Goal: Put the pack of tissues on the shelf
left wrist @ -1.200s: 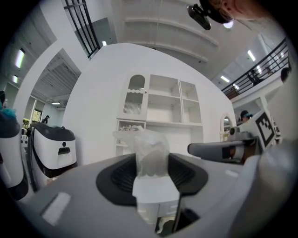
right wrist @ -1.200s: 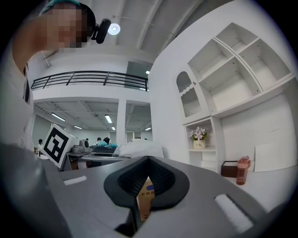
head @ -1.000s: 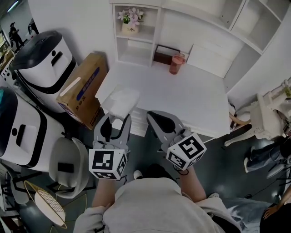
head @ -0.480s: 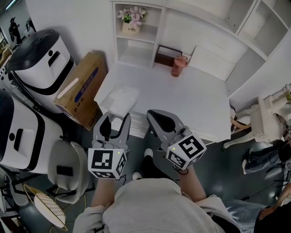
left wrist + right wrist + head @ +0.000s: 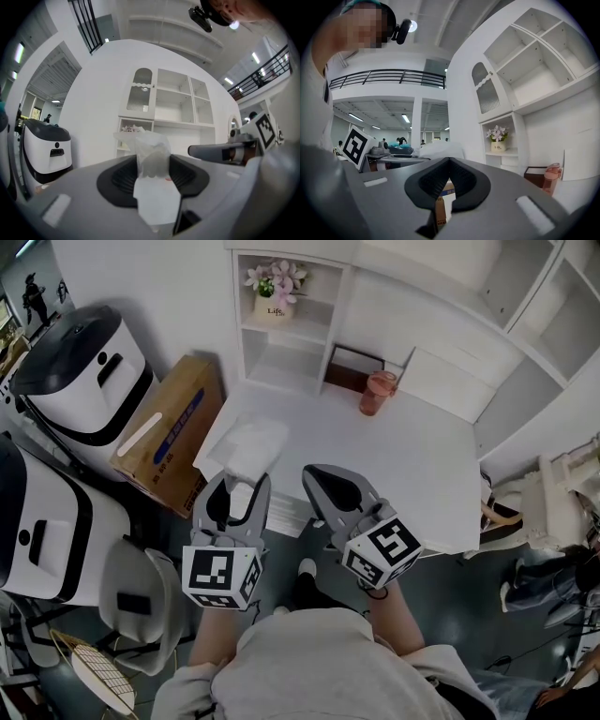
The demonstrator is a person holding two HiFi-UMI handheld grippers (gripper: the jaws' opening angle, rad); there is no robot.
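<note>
In the head view my left gripper (image 5: 236, 487) is shut on the near end of a white pack of tissues (image 5: 247, 446), which sticks out forward over the near left corner of the white desk (image 5: 403, 465). The left gripper view shows the pack (image 5: 151, 154) pinched between both dark pads, with the white shelf unit (image 5: 171, 108) ahead. My right gripper (image 5: 317, 478) hangs beside the left one at the desk's front edge, shut and holding nothing. In the right gripper view its jaws (image 5: 449, 162) meet at the tips, and the shelf unit (image 5: 281, 324) stands at the back of the desk.
A flower pot (image 5: 274, 287) fills the upper cubby at the left. A pink cup (image 5: 377, 393) and a dark box (image 5: 349, 369) stand at the desk's back. A cardboard box (image 5: 169, 432) and two white machines (image 5: 89, 381) crowd the left side. A person's legs (image 5: 544, 577) show at the right.
Both grippers have moved forward toward the desk together with the pack still held; the desk and shelf have slid lower and nearer in the head view.
</note>
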